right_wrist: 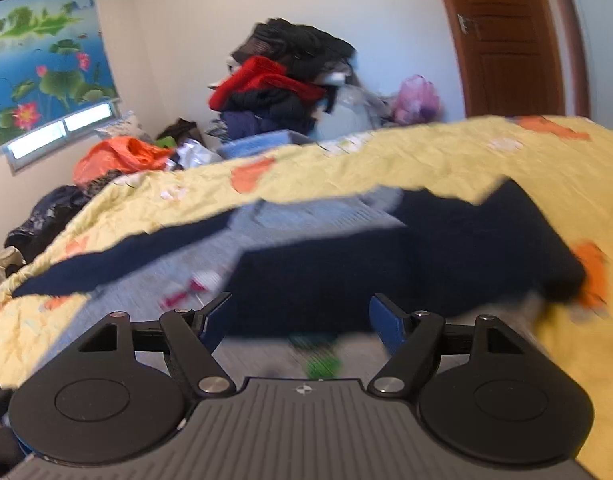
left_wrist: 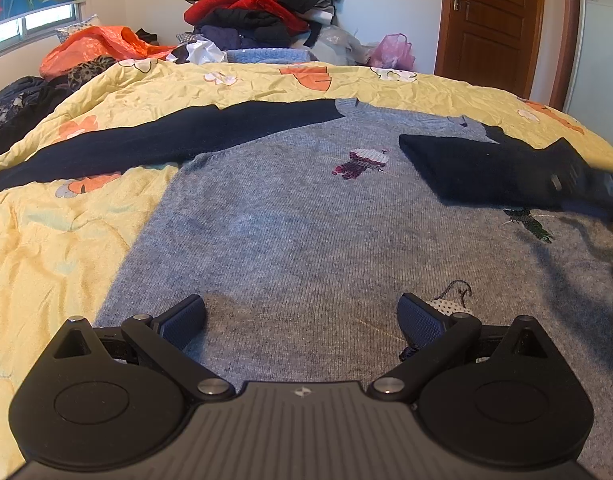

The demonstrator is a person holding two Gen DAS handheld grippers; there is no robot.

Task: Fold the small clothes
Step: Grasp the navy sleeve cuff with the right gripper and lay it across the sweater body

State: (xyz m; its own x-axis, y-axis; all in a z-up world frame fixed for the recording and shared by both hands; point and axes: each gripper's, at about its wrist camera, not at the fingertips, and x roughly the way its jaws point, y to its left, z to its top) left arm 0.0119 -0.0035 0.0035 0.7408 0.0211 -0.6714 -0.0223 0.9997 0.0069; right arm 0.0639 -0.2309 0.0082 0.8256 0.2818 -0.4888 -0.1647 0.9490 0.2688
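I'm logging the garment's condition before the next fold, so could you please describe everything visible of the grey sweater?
The grey sweater is a fine-ribbed knit with dark navy sleeves and small embroidered motifs in pink, green and white. It lies flat, front up, on the yellow floral quilt. One navy sleeve stretches straight out over the quilt; the other sleeve is folded in across the chest.

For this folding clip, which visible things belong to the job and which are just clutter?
Job: grey sweater; its folded-in navy sleeve; its outstretched navy sleeve; left gripper; right gripper.
Clutter: clothes pile; orange bag; pink bag; yellow quilt.
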